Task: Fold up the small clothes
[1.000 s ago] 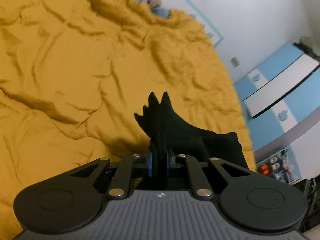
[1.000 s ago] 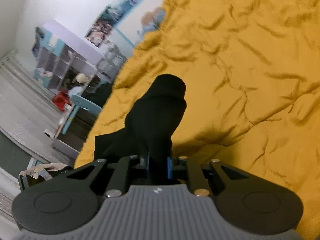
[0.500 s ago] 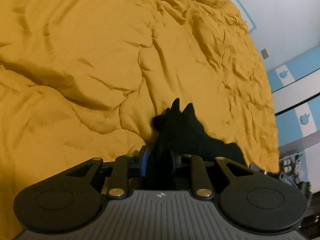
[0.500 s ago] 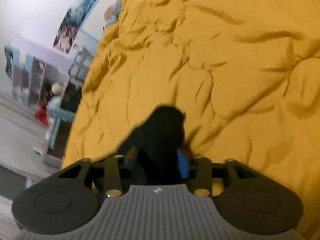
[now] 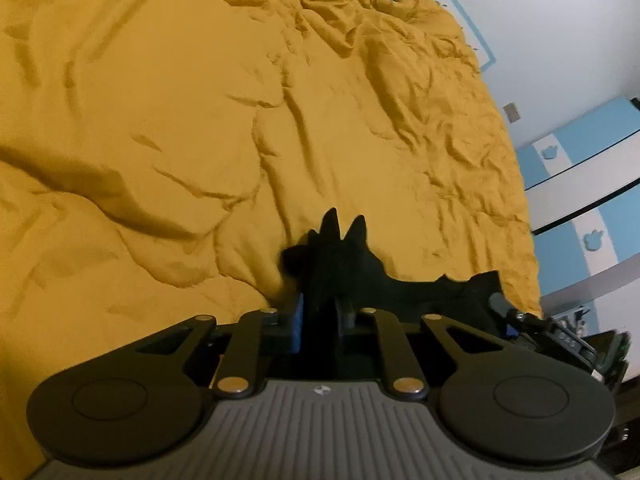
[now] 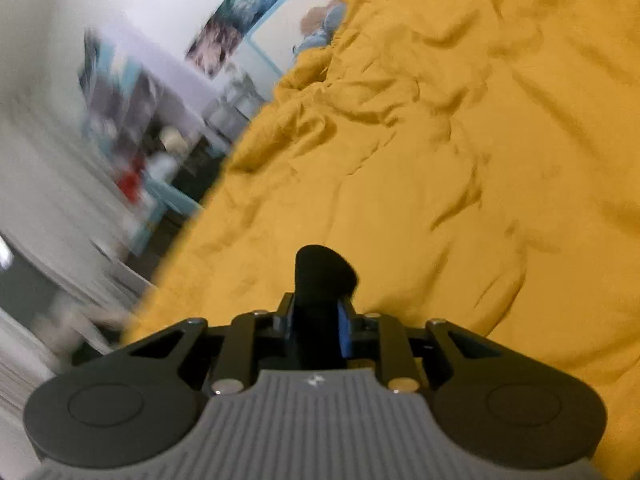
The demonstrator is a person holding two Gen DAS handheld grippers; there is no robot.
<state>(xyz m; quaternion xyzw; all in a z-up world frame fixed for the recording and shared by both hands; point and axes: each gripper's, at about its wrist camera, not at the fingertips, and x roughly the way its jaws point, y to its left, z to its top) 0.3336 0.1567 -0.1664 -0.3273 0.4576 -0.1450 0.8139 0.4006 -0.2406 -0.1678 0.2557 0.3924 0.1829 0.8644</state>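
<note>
Left gripper [image 5: 320, 316]: fingers pinching one end of the small black fabric garment [image 5: 348, 268].
Right gripper [image 6: 318, 322]: blue-padded fingers [image 6: 343, 326] closed on the other, rounded end of the garment [image 6: 324, 272].
Garment position: stretched between both grippers, low over the wrinkled mustard-yellow bedspread [image 5: 200, 120], near the bed's edge; contact with it probably, view unclear.
Surroundings: blue-and-white cabinet [image 5: 580, 168] beyond the bed; right view blurred.

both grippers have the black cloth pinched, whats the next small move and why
Probably lower both ends and draw them apart to lay the piece flat. The left gripper and right gripper are each shut on the black garment, which is bunched at the jaws, just above the yellow bedspread. It needs spreading before any fold.
</note>
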